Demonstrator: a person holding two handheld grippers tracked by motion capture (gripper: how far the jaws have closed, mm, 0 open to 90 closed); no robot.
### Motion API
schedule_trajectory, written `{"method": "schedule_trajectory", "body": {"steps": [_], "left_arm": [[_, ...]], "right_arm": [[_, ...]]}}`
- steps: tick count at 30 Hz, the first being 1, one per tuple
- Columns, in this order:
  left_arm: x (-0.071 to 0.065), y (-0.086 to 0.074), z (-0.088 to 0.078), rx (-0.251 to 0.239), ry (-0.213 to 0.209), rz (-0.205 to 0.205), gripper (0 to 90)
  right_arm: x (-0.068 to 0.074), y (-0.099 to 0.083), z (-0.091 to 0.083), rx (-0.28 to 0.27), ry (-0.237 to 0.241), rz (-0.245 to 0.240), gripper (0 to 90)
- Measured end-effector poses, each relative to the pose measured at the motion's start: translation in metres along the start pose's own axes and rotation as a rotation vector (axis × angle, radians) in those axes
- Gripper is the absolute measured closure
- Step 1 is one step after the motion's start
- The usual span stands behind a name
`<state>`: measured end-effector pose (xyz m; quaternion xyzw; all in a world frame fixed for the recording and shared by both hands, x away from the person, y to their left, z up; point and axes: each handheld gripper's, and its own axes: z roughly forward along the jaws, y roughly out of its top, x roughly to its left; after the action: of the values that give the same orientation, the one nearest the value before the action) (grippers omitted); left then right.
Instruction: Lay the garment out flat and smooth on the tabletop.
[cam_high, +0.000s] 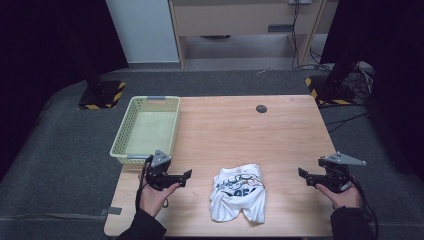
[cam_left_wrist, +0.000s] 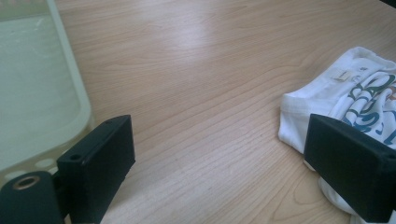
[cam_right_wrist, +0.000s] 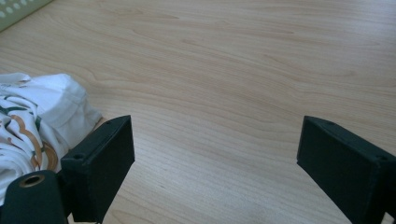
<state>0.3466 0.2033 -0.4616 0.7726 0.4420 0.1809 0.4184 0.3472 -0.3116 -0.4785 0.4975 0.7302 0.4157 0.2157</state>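
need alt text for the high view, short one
A crumpled white printed t-shirt lies near the front edge of a light wooden table, between a person's two hand-held black grippers, the left gripper and the right gripper, both open and apart from it. A pale green plastic basket sits at the table's left edge.

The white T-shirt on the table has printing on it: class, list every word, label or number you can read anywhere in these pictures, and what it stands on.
White T-shirt: green and blue printed letters, crumpled and cut off by folds; no whole word can be read.
Neck label on the shirt: too small to read.
Basket, table: no text.
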Motion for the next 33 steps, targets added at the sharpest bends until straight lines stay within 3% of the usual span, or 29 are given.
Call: {"method": "schedule_trajectory", "body": {"steps": [15, 21, 33], "left_arm": [[-0.013, 0.010, 0.027, 0.016, -0.040, 0.032, 8.3], [-0.021, 0.009, 0.039, 0.050, -0.055, 0.051, 8.4], [-0.030, 0.008, 0.060, 0.078, -0.102, 0.041, 8.8]], "right_arm": [[0.017, 0.012, 0.014, -0.017, 0.046, -0.009, 12.3], [0.025, 0.013, 0.022, -0.011, 0.061, -0.022, 12.7], [0.048, 0.014, 0.038, 0.015, 0.109, -0.063, 13.6]]}}
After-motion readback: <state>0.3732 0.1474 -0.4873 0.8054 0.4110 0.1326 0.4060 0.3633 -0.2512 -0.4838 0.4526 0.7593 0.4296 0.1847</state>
